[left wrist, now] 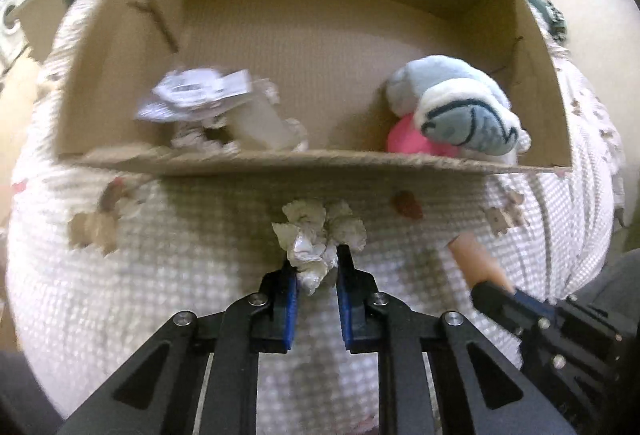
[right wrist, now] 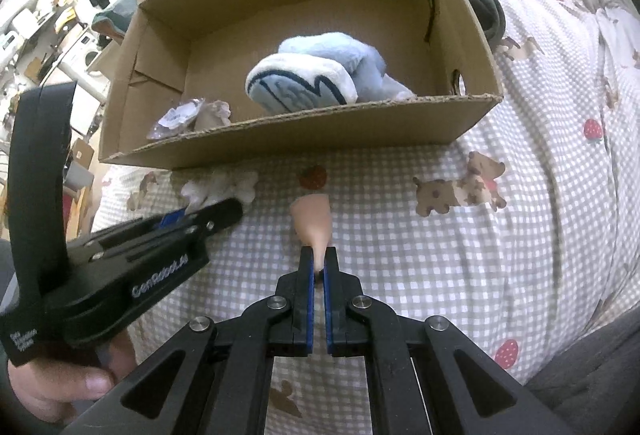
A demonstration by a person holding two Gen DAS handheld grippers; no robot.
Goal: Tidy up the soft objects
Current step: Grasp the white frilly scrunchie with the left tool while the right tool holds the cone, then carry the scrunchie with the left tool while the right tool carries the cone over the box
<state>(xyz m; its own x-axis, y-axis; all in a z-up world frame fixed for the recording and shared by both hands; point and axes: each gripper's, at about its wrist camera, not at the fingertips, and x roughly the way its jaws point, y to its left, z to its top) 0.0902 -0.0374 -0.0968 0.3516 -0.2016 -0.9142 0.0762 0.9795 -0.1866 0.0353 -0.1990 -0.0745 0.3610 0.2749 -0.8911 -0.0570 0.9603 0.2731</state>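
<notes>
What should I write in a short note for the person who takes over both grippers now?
Left gripper: shut on the crumpled tissue, on the checked blanket before the cardboard box.
Right gripper: shut on the beige cone-shaped piece.
Done: blue plush, pink item and more wrappings lie in the box.
Left: put both held things into the box.

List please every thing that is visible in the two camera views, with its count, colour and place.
cardboard box: one, brown, open, on the bedcover
plush toy: one, light blue and white, inside the box, right side
pink soft object: one, under the plush toy
plastic wrapper: one, clear with print, inside the box, left side
crumpled tissue: one, white, in front of the box
beige cone-shaped piece: one, in front of the box
bedcover: one, checked with dogs and strawberries
left claw: shut on the tissue
right claw: shut on the beige piece
hand: one, holding the left claw
</notes>
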